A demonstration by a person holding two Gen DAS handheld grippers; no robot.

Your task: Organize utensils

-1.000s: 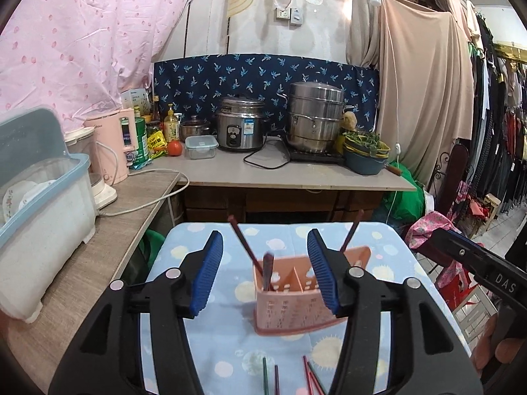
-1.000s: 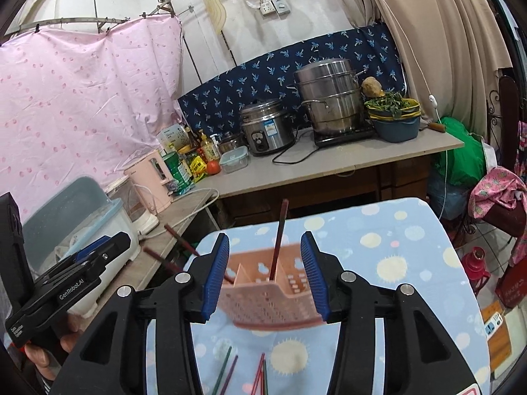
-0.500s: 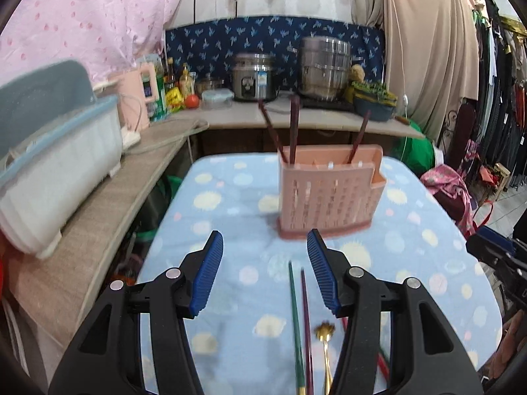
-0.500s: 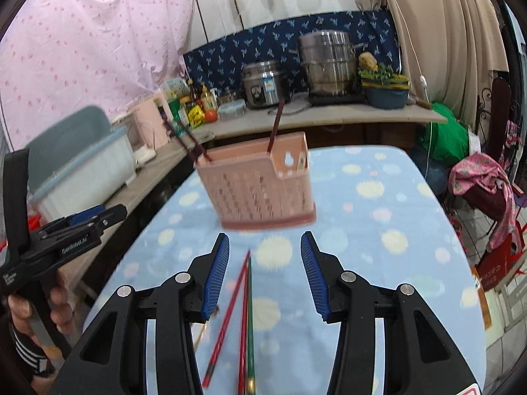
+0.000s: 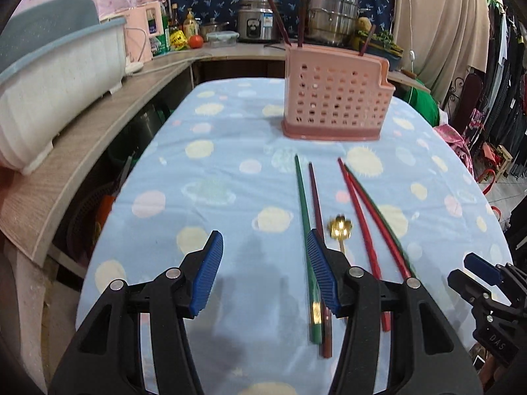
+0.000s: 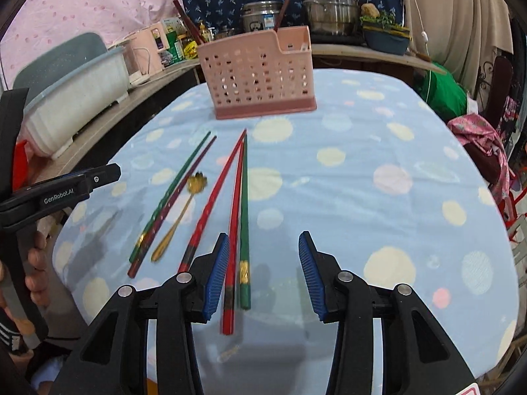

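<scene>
Left wrist view: left gripper [image 5: 263,271] spread wide above the dotted blue table [image 5: 214,171], nothing between its pads. Just past its right pad, a green chopstick [image 5: 304,223] and a dark maroon chopstick [image 5: 317,217] side by side, then a gold spoon [image 5: 340,228] and red chopsticks [image 5: 359,214]. Farther off, upright, a pink utensil holder [image 5: 332,98] with three sticks inside.

Right wrist view: right gripper [image 6: 263,275] released, jaws just narrowed, low over the ends of a red and a green chopstick [image 6: 244,217], not clamping them. Left hand [image 6: 34,263] at the edge.
</scene>
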